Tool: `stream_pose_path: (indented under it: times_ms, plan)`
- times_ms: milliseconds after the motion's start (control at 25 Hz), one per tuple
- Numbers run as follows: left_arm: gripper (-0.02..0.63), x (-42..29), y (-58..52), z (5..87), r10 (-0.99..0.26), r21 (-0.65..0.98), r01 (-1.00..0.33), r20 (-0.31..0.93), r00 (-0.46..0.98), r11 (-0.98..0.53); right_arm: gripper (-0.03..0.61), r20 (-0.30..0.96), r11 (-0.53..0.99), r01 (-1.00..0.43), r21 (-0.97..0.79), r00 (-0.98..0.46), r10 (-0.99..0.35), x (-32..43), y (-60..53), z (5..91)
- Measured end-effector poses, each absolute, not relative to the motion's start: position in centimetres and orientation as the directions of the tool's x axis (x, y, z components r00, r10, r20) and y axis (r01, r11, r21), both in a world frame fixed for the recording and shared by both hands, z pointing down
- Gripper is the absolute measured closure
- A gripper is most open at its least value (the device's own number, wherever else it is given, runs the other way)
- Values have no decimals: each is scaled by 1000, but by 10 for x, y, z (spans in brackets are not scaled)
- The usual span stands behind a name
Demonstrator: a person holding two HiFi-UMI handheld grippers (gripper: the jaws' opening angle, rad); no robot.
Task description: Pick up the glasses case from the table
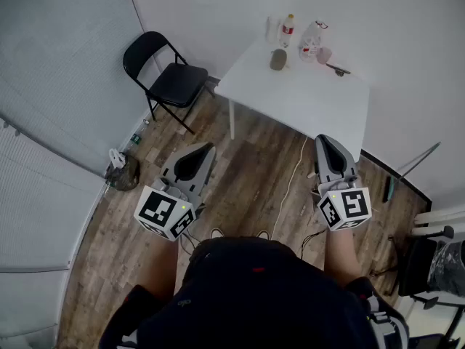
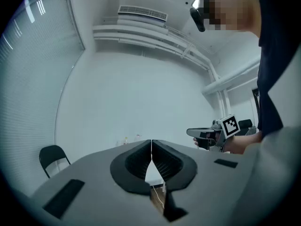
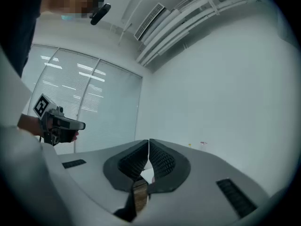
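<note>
The glasses case [image 1: 278,59], a grey-brown oval, lies at the far side of the white table [image 1: 305,104], well ahead of me. Both grippers are held level in front of the person's body, short of the table and touching nothing. The left gripper [image 1: 196,153] has its jaws shut with nothing between them; in its own view the jaws of the left gripper [image 2: 151,144] meet in a thin line. The right gripper [image 1: 327,144] is likewise shut and empty, as the right gripper [image 3: 149,144] shows in its own view.
Beside the case on the table stand a bottle [image 1: 288,29], a clear jug [image 1: 311,43], a pink cup [image 1: 325,54] and a dark slim object [image 1: 338,70]. A black folding chair [image 1: 163,75] stands left of the table. A white cable [image 1: 290,180] runs over the wooden floor.
</note>
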State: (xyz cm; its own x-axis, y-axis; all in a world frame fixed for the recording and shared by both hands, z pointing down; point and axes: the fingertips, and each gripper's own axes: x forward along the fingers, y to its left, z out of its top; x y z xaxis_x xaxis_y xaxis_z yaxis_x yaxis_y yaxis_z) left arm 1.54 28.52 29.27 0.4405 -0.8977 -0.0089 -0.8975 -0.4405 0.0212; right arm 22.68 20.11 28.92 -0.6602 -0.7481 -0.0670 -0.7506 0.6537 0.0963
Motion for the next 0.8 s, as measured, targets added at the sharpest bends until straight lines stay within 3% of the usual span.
stream_pose_path:
  times_ms: [800]
  plan:
    - [591,-5,294,307,-899,49,-898,11,438,-437,552,-19,653,-755,52,-655,-756,208,202,310]
